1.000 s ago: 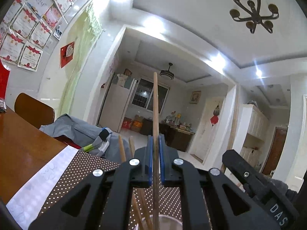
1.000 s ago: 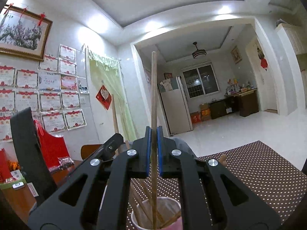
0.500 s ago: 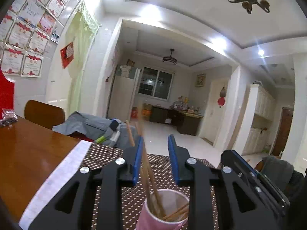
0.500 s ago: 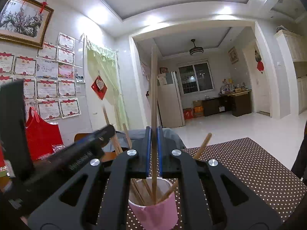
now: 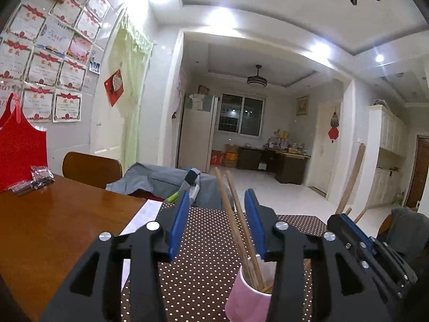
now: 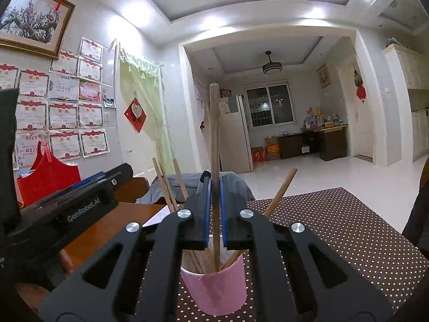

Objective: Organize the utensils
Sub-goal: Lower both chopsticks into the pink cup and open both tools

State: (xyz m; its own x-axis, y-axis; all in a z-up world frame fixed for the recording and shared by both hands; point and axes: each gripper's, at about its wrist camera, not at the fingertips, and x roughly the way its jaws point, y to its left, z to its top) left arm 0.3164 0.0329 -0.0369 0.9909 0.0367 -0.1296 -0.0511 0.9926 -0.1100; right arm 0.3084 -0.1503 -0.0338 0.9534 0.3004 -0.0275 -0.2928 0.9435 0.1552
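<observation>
A pink cup (image 6: 217, 289) stands on the dotted mat (image 6: 335, 230) with several wooden chopsticks (image 6: 166, 185) leaning in it. My right gripper (image 6: 214, 182) is shut on one upright chopstick (image 6: 214, 134), whose lower end reaches down into the cup. My left gripper (image 5: 217, 193) hangs just behind the pink cup (image 5: 249, 292), jaws opening. Two loose chopsticks (image 5: 230, 209) lean between its blue pads, and neither pad presses on them. The right gripper (image 5: 337, 217) shows at the right of the left wrist view. The left gripper (image 6: 115, 173) shows at the left of the right wrist view.
The brown wooden table (image 5: 53, 228) carries a white paper sheet (image 5: 139, 217) beside the mat. A red bag (image 5: 21, 150) and small packets (image 5: 40, 177) sit at its far left. A chair (image 5: 91, 169) draped with grey clothing (image 5: 161, 179) stands behind.
The left gripper has let go of its chopstick, which now leans in the cup, and its jaws have spread. The right gripper keeps its chopstick, and the cup now sits closer under it.
</observation>
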